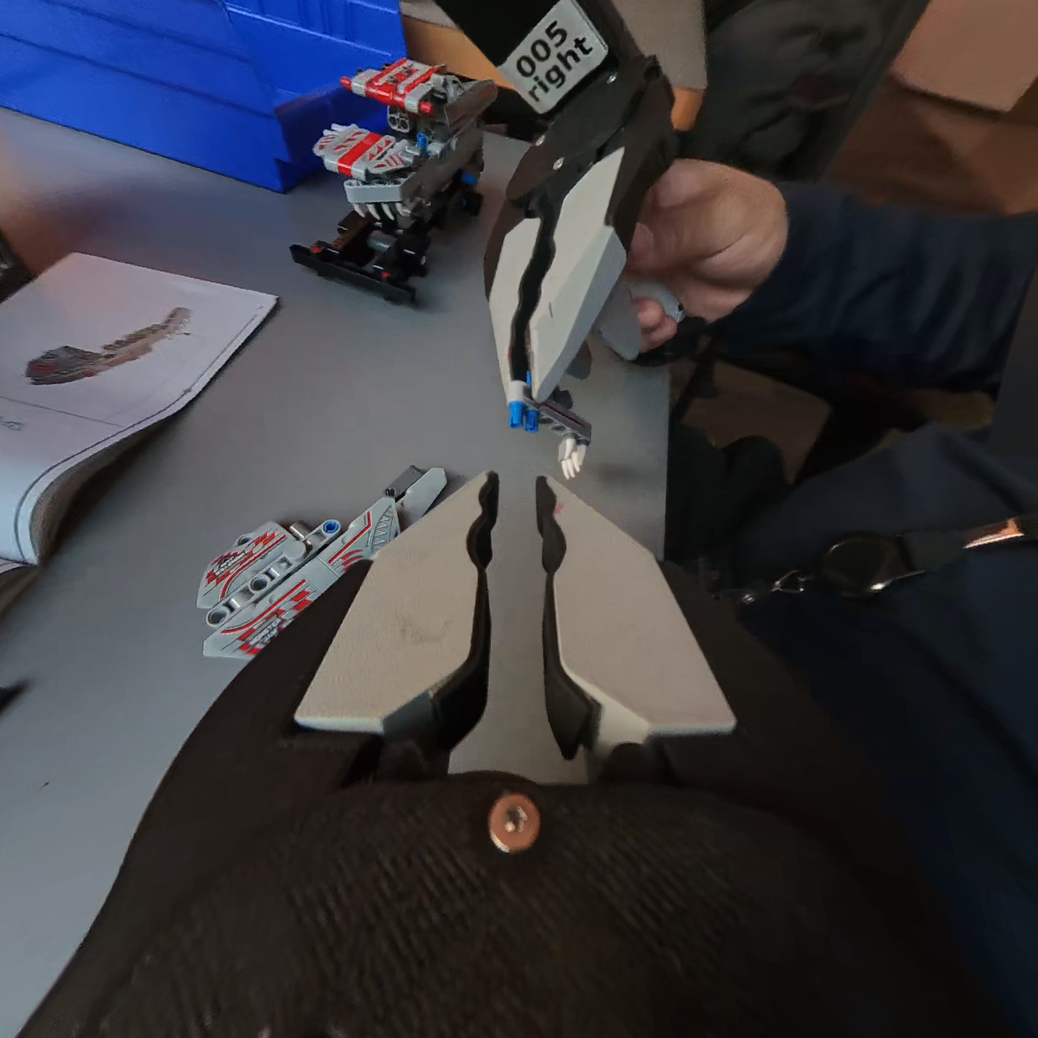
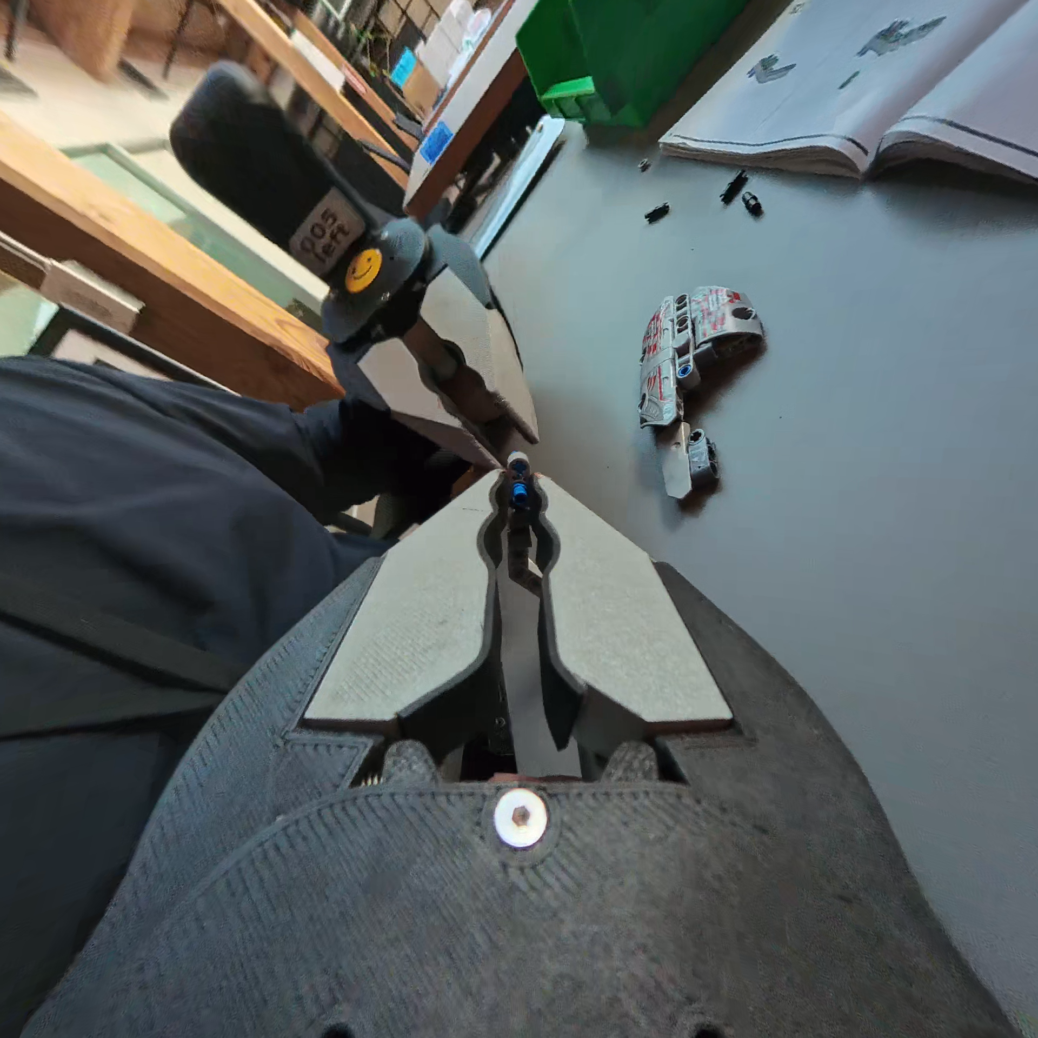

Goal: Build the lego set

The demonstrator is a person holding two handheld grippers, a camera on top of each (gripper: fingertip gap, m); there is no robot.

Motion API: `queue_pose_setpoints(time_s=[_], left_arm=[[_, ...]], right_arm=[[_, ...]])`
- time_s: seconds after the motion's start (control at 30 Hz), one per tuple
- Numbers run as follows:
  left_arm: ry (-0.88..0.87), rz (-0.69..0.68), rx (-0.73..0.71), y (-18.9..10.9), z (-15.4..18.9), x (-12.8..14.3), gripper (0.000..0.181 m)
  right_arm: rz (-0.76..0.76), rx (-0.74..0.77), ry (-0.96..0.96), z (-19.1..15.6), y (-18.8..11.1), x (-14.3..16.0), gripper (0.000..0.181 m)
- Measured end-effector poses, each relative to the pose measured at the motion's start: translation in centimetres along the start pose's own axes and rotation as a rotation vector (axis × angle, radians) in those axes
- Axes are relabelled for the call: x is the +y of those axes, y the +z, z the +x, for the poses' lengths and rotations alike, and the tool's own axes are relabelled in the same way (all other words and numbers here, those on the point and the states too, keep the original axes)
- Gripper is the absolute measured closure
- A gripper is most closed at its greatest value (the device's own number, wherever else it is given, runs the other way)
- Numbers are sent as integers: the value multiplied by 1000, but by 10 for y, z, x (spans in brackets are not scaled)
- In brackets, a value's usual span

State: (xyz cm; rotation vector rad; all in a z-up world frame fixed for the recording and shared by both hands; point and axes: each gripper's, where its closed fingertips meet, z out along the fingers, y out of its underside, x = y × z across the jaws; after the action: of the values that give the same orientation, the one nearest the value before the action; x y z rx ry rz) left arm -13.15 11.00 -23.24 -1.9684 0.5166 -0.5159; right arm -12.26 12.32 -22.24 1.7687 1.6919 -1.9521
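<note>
A: Biggest first: the grey table (image 1: 314,359), smooth and matte, with the open instruction booklet (image 1: 101,359) and the half-built model (image 1: 399,180), a knobbly block of hard grey, red and black plastic by the blue bin (image 1: 168,73).

B: And the loose panel piece (image 1: 292,573)?

A: Flat on the table, curved, glossy, stickered. Light and stiff, I'd judge; take it by its holed beam.

B: The tongs?

A: The right gripper (image 2: 518,494) is clenched on a small beam piece (image 1: 553,418) with blue pins, held above the table edge. It looks light but slippery, and its pins could pop out. The left gripper (image 1: 517,483) is released, holding nothing.
</note>
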Motion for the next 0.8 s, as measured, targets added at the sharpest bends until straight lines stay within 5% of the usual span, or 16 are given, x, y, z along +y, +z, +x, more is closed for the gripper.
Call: queue_pose_setpoints(time_s=[0.27, 0.6, 0.8], left_arm=[[39, 105, -125, -7, -6, -16, 173], [-229, 116, 190, 2, 14, -19, 179], [-270, 150, 312, -3, 30, -26, 179]], right_arm=[[4, -104, 46, -7, 5, 2, 177], [2, -142, 8, -15, 7, 6, 177], [26, -157, -252, -33, 3, 5, 177]])
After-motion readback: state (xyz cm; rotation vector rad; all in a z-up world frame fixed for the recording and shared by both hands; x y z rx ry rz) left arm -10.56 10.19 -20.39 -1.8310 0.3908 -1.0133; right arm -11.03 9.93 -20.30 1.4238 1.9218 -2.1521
